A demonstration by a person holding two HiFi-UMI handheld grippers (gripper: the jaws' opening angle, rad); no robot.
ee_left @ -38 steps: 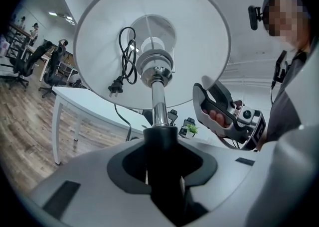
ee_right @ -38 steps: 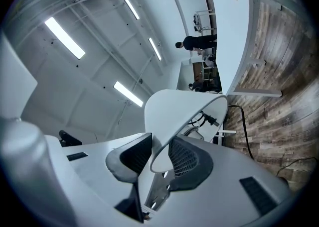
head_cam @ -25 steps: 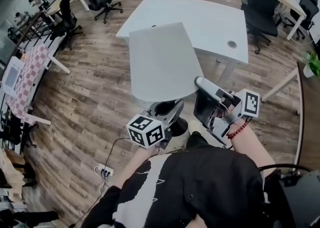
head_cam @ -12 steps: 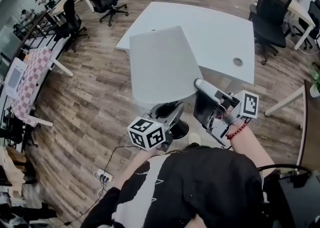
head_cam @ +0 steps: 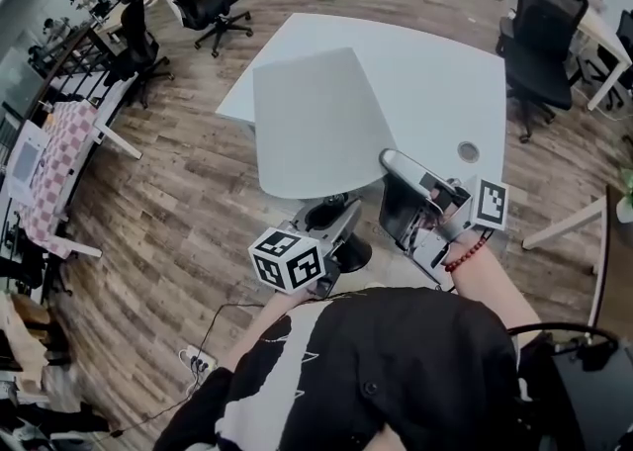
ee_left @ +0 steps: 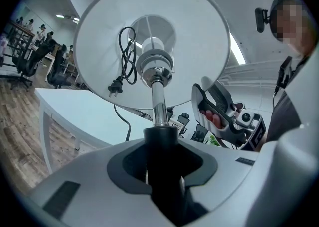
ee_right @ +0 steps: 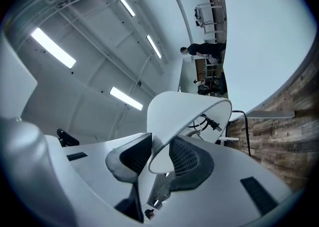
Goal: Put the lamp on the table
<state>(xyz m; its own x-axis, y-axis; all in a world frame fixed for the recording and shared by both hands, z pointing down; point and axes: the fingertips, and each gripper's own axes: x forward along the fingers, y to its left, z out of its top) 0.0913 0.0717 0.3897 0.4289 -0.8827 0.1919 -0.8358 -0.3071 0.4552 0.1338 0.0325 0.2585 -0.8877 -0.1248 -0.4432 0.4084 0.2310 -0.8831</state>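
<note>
The lamp's white shade (head_cam: 315, 123) hangs above the wooden floor, over the near corner of the white table (head_cam: 435, 73). In the head view my left gripper (head_cam: 334, 226) is below the shade. It is shut on the lamp's black stem (ee_left: 160, 144), just above the round black base (head_cam: 348, 251). The left gripper view looks up into the shade (ee_left: 189, 32), where the bulb socket (ee_left: 154, 64) and the coiled cord with its plug (ee_left: 119, 84) hang. My right gripper (head_cam: 398, 192) is shut on the shade's lower rim (ee_right: 158, 159), which stands pinched between its ribbed pads (ee_right: 187, 159).
The table has a cable hole (head_cam: 467, 151) near its right side. Black office chairs (head_cam: 539, 53) stand at the far right and at the far left (head_cam: 203, 4). A table with a checkered cloth (head_cam: 54, 157) is at the left. A power strip (head_cam: 196, 361) lies on the floor.
The lamp and both grippers have come closer to the white table, and the shade now covers more of its near corner. Both grips are unchanged.
</note>
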